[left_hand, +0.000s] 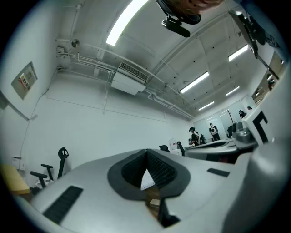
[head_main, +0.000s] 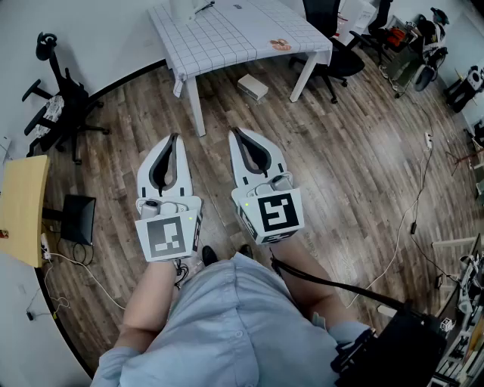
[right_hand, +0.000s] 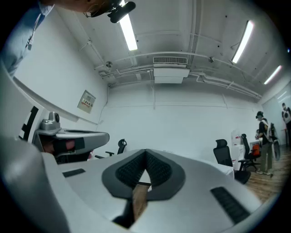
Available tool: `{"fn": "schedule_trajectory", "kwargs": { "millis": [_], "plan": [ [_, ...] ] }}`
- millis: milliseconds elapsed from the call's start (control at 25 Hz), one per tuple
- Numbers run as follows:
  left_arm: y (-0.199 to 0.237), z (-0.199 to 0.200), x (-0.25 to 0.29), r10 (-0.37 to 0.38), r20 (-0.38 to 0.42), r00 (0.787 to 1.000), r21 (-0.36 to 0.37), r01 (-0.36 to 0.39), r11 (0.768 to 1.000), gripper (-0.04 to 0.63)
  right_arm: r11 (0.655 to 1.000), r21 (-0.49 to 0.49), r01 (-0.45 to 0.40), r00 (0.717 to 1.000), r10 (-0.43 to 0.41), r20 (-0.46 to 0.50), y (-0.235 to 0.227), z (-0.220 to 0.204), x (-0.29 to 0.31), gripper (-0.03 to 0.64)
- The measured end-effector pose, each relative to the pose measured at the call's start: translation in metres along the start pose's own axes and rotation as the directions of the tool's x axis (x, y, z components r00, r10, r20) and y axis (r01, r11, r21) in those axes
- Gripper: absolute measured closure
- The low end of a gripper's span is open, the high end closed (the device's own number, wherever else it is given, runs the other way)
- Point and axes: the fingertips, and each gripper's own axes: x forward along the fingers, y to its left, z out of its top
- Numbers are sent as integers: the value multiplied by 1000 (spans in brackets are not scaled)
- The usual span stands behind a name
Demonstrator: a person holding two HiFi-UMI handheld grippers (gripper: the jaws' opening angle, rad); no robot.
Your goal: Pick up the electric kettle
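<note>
Head view showed a plank floor (head_main: 340, 151) and a grid-cloth table (head_main: 242, 34) well ahead. The left gripper (head_main: 175, 137) and right gripper (head_main: 234, 133) were empty, jaws closed. A white shape at the table's far edge, perhaps the kettle (head_main: 181, 9), was unclear. The wall sign (left_hand: 23, 81) was unreadable.

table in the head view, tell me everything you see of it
The table stands on the wood floor, covered by a white cloth with a dark grid that hangs over its edges. Two white legs show. A small orange item lies near its right edge; a white object stands at its left.
</note>
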Motion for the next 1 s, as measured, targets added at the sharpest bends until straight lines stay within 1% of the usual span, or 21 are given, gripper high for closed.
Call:
{"fn": "schedule_trajectory", "kwargs": {
  "millis": [240,440,600,720,840,1000],
  "plan": [
    [-6,5,5,7,3,1000,10,-7,1000,595,1000,6,-10,1000,10,8,-8,3,0,615],
    [-14,0,9,15,-8,1000,11,-15,1000,595,1000,1,-29,1000,29,6,-16,-2,-1,615],
    [-22,-3,16,32,-18,999,13,-32,999,595,998,36,-51,999,51,14,-25,-6,-3,615],
    [-30,-5,23,47,-24,999,17,-46,999,595,997,39,-66,998,66,0,-37,-11,-3,614],
    [-35,-10,32,57,-33,998,18,-57,998,595,996,34,-78,997,78,-9,-50,-17,2,614],
    [-33,-22,49,52,-58,997,20,-51,998,595,996,51,-77,997,78,-19,-61,-27,20,614]
  ]
}}
